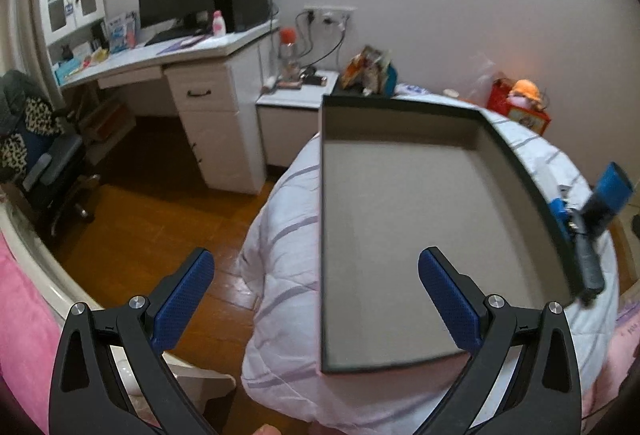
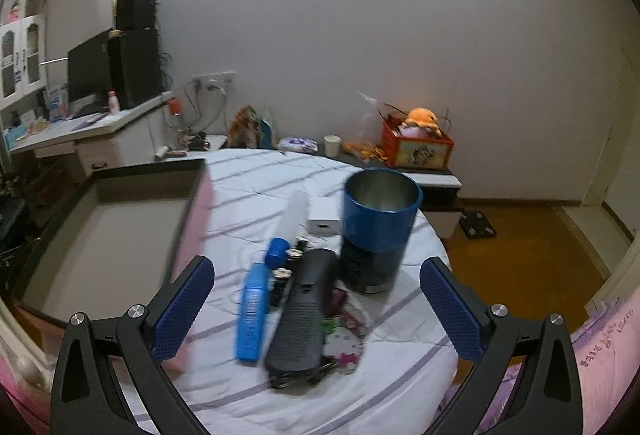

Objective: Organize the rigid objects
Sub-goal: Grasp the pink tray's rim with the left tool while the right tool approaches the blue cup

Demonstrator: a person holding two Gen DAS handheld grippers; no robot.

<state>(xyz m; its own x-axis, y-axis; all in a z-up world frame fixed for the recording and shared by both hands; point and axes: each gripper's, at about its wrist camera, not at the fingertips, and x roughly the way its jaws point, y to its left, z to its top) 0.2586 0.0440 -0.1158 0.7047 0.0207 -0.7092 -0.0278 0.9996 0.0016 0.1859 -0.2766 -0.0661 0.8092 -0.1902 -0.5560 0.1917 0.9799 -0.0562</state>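
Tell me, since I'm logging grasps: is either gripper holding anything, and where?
Nothing is held: the left gripper and right gripper are both open and empty.

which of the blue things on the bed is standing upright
The blue metal cup, open mouth up, right of the pile; the flat blue case beside the black remote lies flat.

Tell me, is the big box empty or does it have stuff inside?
Empty. The big box shows only its bare grey bottom; the blue cup and the other things sit outside, on the bed.
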